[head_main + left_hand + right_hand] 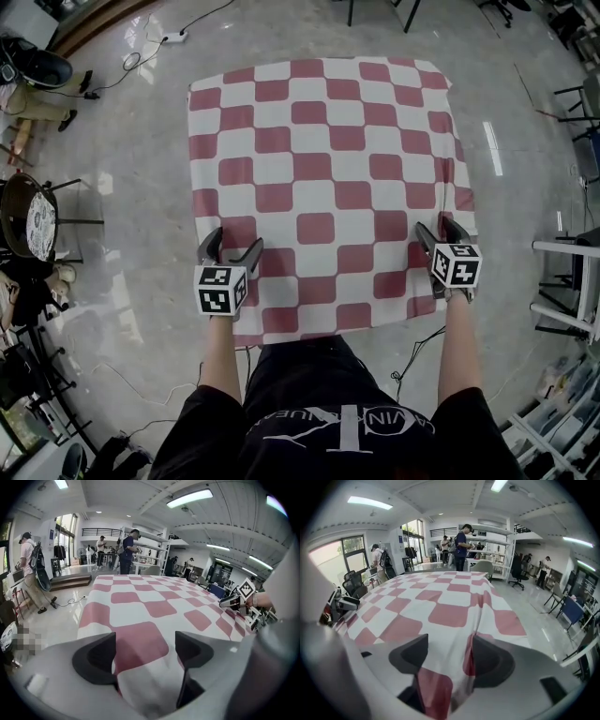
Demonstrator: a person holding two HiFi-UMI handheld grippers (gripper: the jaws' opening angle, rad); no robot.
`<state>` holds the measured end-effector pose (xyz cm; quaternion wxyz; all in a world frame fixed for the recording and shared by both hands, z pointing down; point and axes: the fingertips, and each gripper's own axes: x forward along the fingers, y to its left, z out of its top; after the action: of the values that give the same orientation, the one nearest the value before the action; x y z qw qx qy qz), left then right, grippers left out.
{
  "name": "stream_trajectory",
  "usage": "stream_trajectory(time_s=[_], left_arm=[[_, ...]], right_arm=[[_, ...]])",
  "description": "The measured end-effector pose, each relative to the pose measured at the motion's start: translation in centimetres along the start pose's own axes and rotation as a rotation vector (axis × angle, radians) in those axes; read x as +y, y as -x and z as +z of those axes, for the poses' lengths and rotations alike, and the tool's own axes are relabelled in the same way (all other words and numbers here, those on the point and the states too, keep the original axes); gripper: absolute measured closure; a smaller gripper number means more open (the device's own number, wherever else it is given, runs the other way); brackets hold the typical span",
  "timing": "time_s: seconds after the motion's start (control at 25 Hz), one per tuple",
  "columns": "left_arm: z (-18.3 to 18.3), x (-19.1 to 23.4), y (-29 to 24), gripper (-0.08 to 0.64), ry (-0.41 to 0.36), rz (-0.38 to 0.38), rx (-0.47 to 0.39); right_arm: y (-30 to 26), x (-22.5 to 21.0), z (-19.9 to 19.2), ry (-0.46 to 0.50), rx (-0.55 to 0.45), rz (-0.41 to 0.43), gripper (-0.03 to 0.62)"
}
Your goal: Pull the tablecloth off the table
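Note:
A red-and-white checked tablecloth (319,159) lies spread flat over the whole table. My left gripper (234,242) is at the cloth's near left corner, my right gripper (437,228) at its near right corner. In the left gripper view the left gripper (145,651) stands wide, with a raised fold of the tablecloth (154,606) running between the jaws. In the right gripper view the right gripper (446,656) is also wide, and a ridge of the tablecloth (440,602) lies between the jaws against the right finger (487,660). Neither pair of pads visibly pinches the cloth.
A round stool (28,216) and bags stand on the floor to the left. A white rack (572,281) is at the right, a power strip (173,37) with cables beyond the far left corner. Several people (126,550) stand at shelves past the table's far end.

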<state>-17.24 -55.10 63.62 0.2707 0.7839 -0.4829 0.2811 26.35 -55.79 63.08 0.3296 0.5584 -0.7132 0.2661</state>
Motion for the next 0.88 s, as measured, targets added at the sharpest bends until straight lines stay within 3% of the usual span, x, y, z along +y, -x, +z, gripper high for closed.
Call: stream_trajectory(time_s=[0.44,0.64,0.88], left_arm=[[0.2,0.0,-0.4,0.185,0.024,0.049,0.018],[0.3,0.0,-0.5,0.306,-0.002,0.097,0.024],[0.3,-1.0,-0.5,0.387,0.004,0.126,0.039]], right_arm=[[0.1,1.1,0.2,0.031,0.003,0.0,0.398],[0.3,1.1,0.2,0.027,-0.016,-0.023,0.448],[0.6,1.3,0.3,0.04,-0.012,-0.026,0.507]])
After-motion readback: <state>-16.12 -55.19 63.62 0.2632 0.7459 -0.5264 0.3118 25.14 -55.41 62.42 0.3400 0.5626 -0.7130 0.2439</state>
